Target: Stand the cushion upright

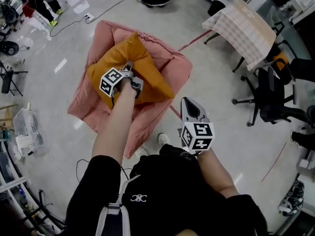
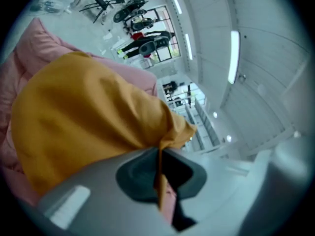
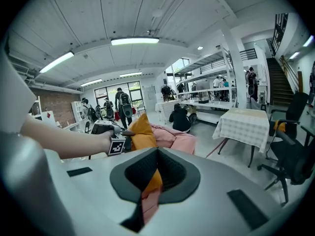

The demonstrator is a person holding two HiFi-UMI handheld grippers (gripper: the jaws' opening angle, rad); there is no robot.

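An orange cushion lies on a pink padded seat on the floor, one corner pointing away from me. My left gripper reaches over the cushion's middle and is shut on a fold of its orange fabric. The right gripper view shows that left gripper against the cushion's side. My right gripper hangs to the right of the seat, apart from the cushion. Its jaws are shut with nothing in them.
A table with a checked cloth stands at the back right, with black office chairs beside it. Cables cross the floor at the back left. My shoes are at the seat's near edge. People stand far off.
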